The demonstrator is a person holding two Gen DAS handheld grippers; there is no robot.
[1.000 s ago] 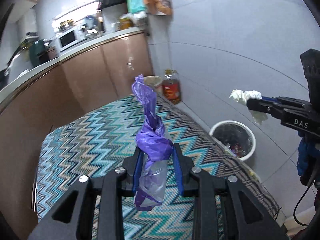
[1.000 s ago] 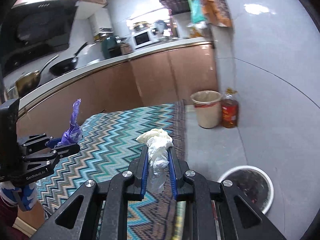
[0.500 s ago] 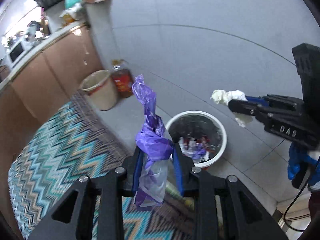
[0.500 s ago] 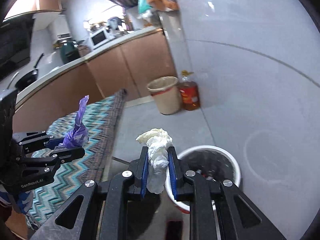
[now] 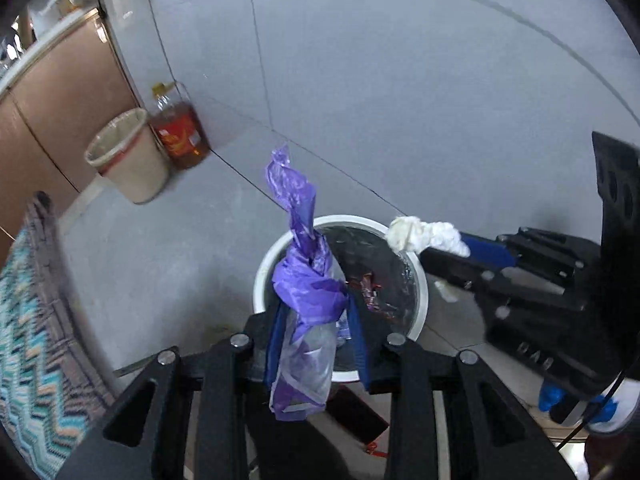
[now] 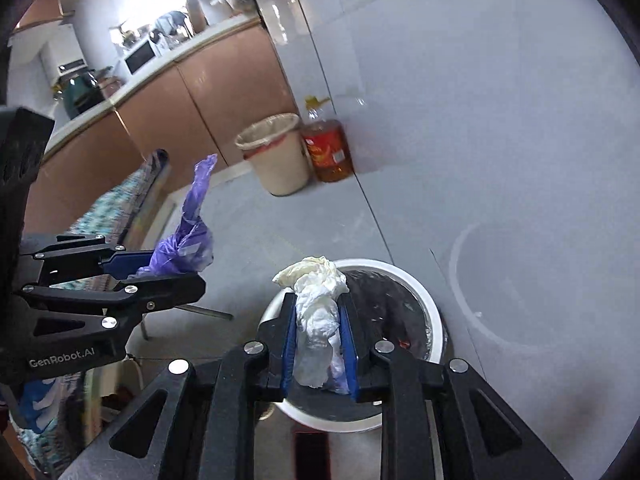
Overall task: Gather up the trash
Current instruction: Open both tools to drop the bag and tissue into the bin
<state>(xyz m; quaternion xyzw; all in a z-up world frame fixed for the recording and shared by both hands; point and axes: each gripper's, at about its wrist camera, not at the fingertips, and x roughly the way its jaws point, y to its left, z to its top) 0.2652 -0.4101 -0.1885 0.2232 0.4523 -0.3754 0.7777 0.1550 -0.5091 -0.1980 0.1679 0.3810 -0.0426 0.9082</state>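
Note:
A twisted purple plastic bag (image 5: pixel 304 280) stands between the blue pads of my left gripper (image 5: pixel 314 305), whose jaws are opening while the pads still touch it. A crumpled white tissue (image 6: pixel 316 312) fills the gap of my right gripper (image 6: pixel 317 300), whose jaws are opening too. Both grippers point down over a round white bin (image 5: pixel 420 292) with a dark liner and scraps inside. In the right wrist view the left gripper (image 6: pixel 172 268) with the purple bag (image 6: pixel 188 244) hangs left of the bin (image 6: pixel 424 300). The left wrist view shows the right gripper (image 5: pixel 444 248) holding the tissue (image 5: pixel 420 234) over the bin's far rim.
A beige waste basket (image 5: pixel 128 160) and an oil bottle (image 5: pixel 180 136) stand against the grey tiled wall by the brown cabinets (image 6: pixel 224 92). The zigzag-patterned tablecloth (image 5: pixel 28 340) lies at the left. A dark flat thing (image 5: pixel 356 412) sits on the floor by the bin.
Both grippers swung away from the zigzag table and sank toward the white bin, which now lies right under them. The bag and the tissue stayed between the pads.

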